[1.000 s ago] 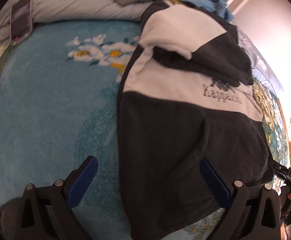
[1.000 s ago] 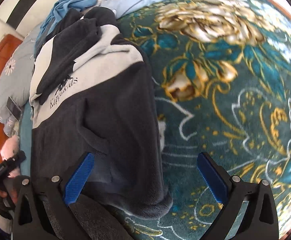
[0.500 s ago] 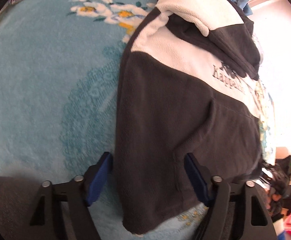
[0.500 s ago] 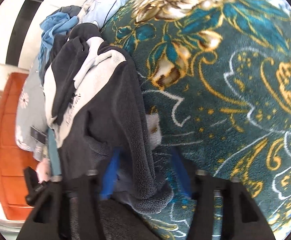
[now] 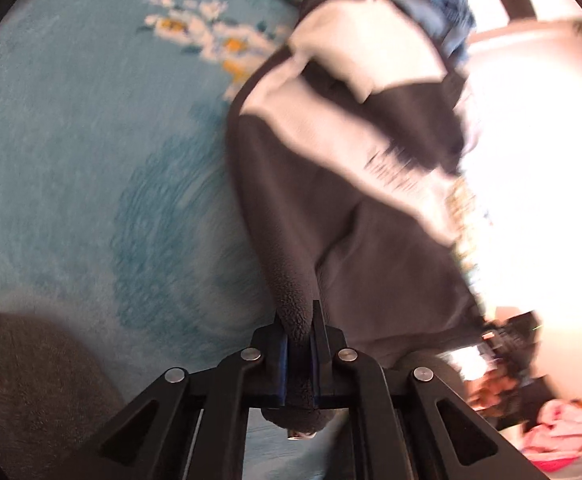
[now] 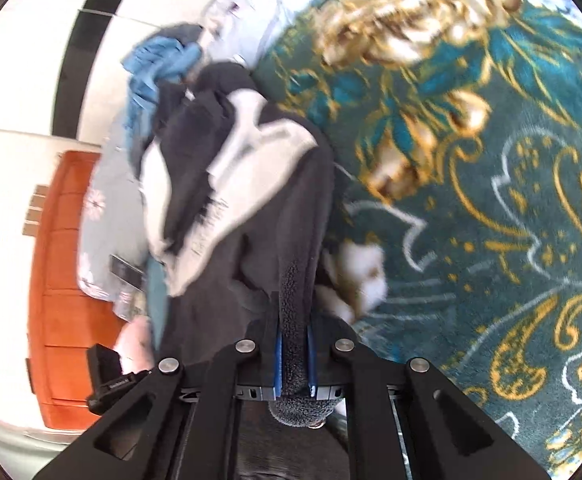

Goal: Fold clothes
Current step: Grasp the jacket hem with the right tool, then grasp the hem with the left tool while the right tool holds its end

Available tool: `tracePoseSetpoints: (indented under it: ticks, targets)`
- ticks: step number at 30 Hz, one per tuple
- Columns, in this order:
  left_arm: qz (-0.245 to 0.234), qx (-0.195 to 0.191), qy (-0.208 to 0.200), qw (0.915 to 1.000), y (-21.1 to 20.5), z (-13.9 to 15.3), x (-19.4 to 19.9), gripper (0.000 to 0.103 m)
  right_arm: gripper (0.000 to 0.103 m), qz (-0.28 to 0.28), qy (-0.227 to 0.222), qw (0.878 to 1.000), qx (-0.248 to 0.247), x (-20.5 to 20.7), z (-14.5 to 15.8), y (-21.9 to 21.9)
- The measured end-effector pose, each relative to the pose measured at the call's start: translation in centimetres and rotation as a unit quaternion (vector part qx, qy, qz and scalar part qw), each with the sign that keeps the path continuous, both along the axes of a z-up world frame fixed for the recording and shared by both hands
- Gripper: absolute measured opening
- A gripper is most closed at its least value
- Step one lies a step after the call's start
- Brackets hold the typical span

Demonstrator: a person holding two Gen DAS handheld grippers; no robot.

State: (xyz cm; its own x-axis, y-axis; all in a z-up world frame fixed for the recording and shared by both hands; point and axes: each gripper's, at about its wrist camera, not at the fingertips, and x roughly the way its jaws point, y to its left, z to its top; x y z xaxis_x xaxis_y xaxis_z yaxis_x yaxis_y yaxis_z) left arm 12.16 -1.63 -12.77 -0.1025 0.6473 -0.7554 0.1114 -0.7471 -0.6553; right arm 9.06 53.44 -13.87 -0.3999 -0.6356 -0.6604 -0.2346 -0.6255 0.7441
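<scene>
A dark grey and white fleece sweatshirt (image 5: 355, 184) lies on the bed, partly folded, with lettering on its white band. My left gripper (image 5: 299, 344) is shut on the sweatshirt's lower left hem, which bunches up between the blue pads. My right gripper (image 6: 294, 344) is shut on the lower right hem of the same sweatshirt (image 6: 251, 200), and the fabric rises in a ridge from the jaws. Both views are blurred by motion.
The bed has a light blue floral blanket (image 5: 91, 152) on the left and a dark teal and gold floral blanket (image 6: 471, 160) on the right. A pile of blue clothes (image 6: 159, 68) lies beyond the sweatshirt by the pillows. An orange wooden headboard (image 6: 63, 280) stands at the left.
Both grippers moved down onto the sweatshirt's bottom hem and closed from wide open to shut on it. The hem now lifts off the blanket.
</scene>
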Motion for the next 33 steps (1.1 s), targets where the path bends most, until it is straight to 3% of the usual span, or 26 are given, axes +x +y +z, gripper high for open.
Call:
tracePoseSetpoints:
  ticks: [7, 12, 15, 22, 28, 31, 33]
  targets:
    - [0.069, 0.092, 0.013, 0.9932, -2.7, 2.9, -6.7, 0.008, 0.009, -0.033, 0.065, 0.995, -0.069, -4.9, 3.8, 0.7]
    - [0.094, 0.110, 0.036, 0.9888, -4.0, 4.6, -13.4, 0.008, 0.009, -0.043, 0.090, 0.991, -0.089, -11.2, 6.0, 0.5]
    - [0.110, 0.127, 0.036, 0.9850, -3.1, 4.1, -18.4, 0.008, 0.009, -0.052, 0.093, 0.990, -0.092, -15.5, 6.6, 0.2]
    - [0.111, 0.093, 0.016, 0.9893, -1.3, 0.3, -26.4, 0.009, 0.009, -0.056, 0.045, 0.996, -0.056, -24.0, 3.7, -1.4]
    - [0.141, 0.103, -0.006, 0.9847, -0.9, -3.4, -28.5, 0.011, 0.010, -0.067, 0.006, 0.997, -0.040, -26.6, 0.0, -1.5]
    - [0.146, 0.116, -0.007, 0.9825, -0.9, -3.7, -28.7, 0.012, 0.012, -0.058, 0.005, 0.998, -0.031, -27.1, -0.3, -1.7]
    - [0.147, 0.125, -0.008, 0.9812, -0.9, -3.7, -28.8, 0.019, 0.013, -0.050, 0.009, 0.998, -0.027, -27.3, 0.0, -1.7]
